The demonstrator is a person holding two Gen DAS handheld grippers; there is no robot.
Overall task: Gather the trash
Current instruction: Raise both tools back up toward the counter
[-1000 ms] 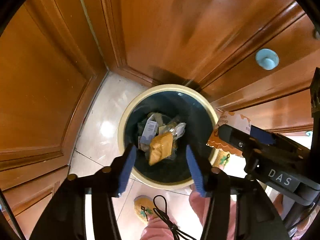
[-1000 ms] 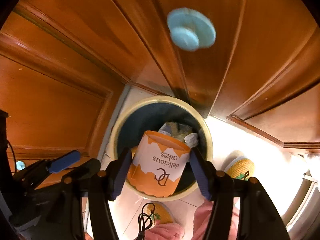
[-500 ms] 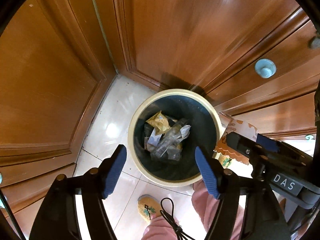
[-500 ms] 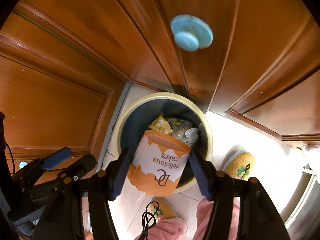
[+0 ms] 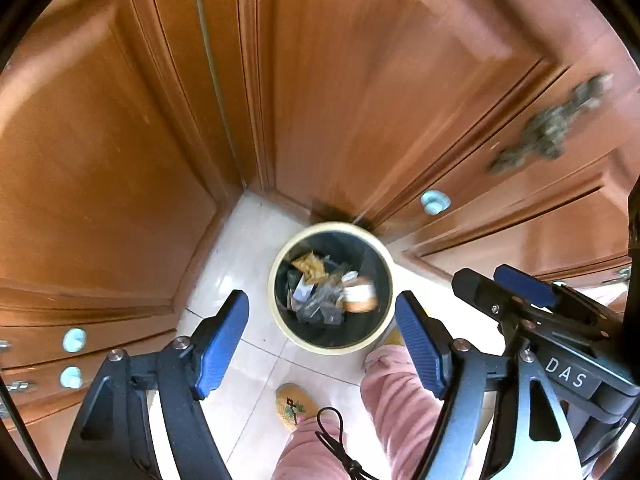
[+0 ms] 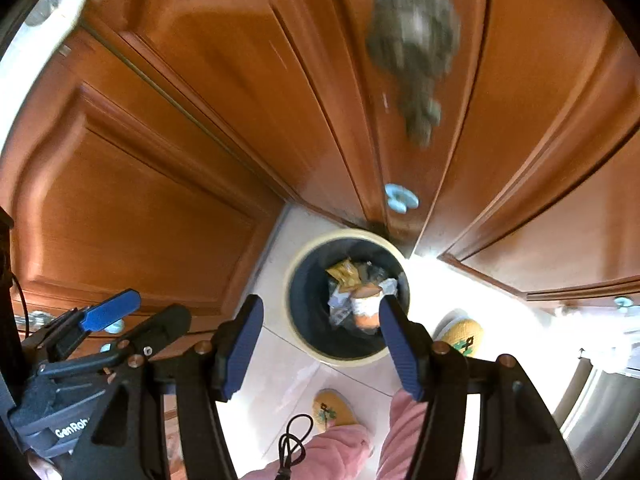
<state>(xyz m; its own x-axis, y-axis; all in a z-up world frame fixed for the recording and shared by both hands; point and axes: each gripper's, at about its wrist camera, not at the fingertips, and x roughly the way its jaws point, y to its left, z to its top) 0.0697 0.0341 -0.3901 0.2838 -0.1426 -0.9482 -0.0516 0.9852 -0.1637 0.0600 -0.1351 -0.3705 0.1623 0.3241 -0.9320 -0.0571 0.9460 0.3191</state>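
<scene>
A round cream-rimmed trash bin (image 5: 280, 312) with a dark liner stands on the tiled floor below both grippers; it also shows in the right wrist view (image 6: 294, 316). Inside lie wrappers, a yellow packet (image 5: 309, 266) and the orange-and-white cake cup (image 5: 360, 294), which also shows in the right wrist view (image 6: 366, 310). My left gripper (image 5: 322, 344) is open and empty, high above the bin. My right gripper (image 6: 320, 344) is open and empty, also high above it. The right gripper shows in the left wrist view (image 5: 512, 292).
Wooden cabinet doors (image 5: 360, 100) with pale blue knobs (image 5: 435, 202) surround the bin on three sides. A dark ornate handle (image 6: 414, 40) is blurred. The person's pink trouser legs (image 5: 400, 392) and yellow slippers (image 6: 334, 408) stand on the white tiles just before the bin.
My right gripper opened and the cake cup fell into the bin. Both grippers rose away from the bin, which now looks smaller. The left gripper stayed open.
</scene>
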